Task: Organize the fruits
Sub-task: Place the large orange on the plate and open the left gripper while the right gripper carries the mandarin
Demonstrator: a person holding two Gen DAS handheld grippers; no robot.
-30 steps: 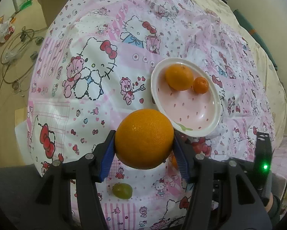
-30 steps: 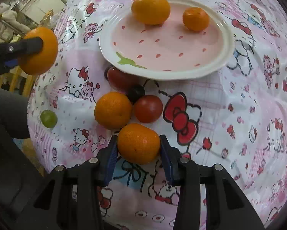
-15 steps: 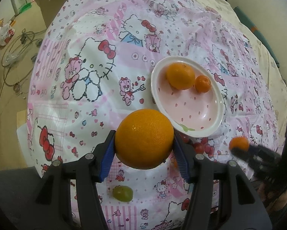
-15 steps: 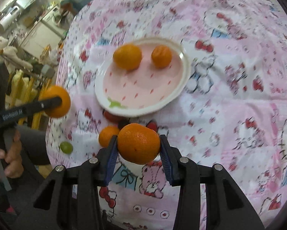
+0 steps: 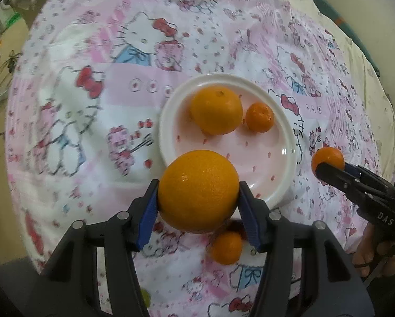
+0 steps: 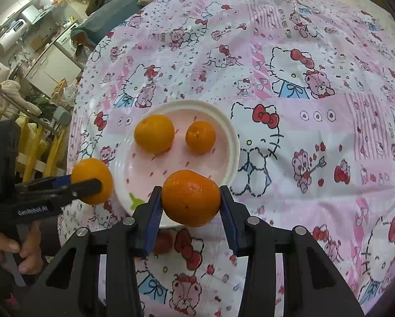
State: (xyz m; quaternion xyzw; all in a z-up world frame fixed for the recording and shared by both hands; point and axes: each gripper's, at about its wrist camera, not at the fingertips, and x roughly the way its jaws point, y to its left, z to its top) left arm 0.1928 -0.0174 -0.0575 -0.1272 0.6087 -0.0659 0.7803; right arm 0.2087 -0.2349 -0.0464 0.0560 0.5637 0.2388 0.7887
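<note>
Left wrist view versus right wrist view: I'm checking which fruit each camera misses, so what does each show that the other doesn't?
Only the left wrist view shows a small orange loose on the cloth below its fingers, and a green fruit at the bottom edge.

Only the right wrist view shows a red fruit under its fingers, and the cluttered room behind the table.

Both show the plate with two oranges on it, the big orange in the left gripper and the mandarin in the right gripper.
</note>
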